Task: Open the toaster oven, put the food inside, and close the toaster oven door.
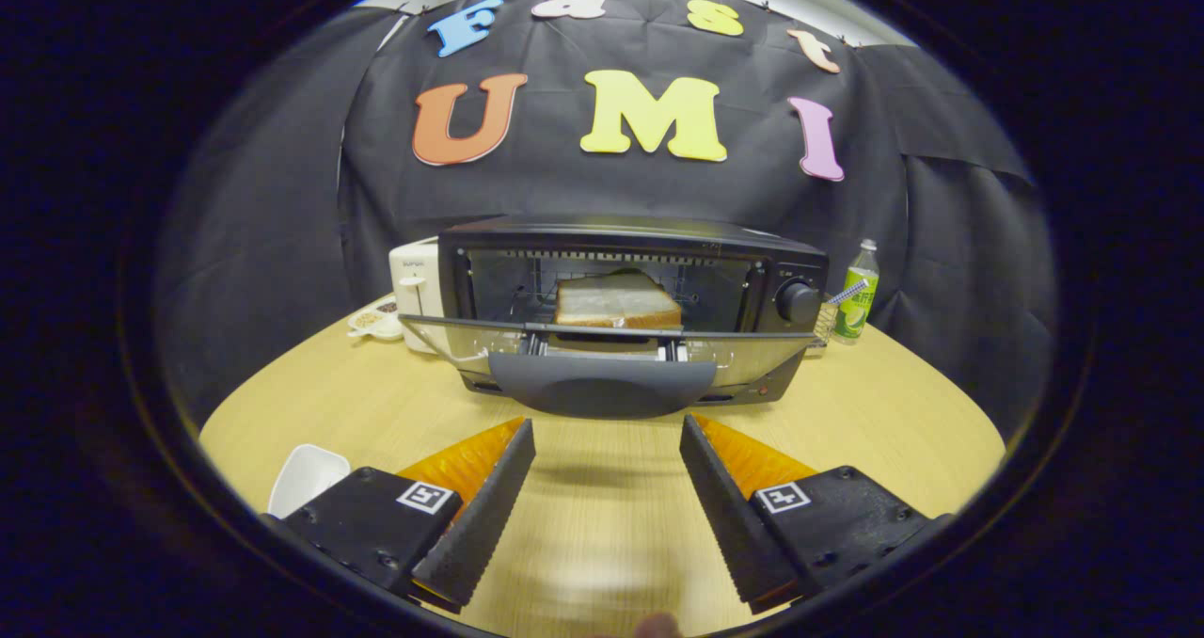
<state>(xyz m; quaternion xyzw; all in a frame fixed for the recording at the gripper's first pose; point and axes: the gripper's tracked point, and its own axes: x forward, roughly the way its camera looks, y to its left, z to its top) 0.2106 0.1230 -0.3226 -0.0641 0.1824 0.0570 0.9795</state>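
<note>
Table (376,403) bare between parted tongs (607,426) and oven door (602,379).

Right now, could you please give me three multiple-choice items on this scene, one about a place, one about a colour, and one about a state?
1. Where is the bread?
A. On the rack inside the toaster oven
B. On the table
C. Between the gripper fingers

2. What colour is the bottle beside the oven?
A. Red
B. Green
C. Blue

3. How is the oven door?
A. Fully shut
B. Removed
C. Folded down open

Answers: 1 A, the slice sits behind the lowered door; 2 B, green with a pale cap; 3 C, the glass door lies forward, handle toward the open, empty fingers.
</note>
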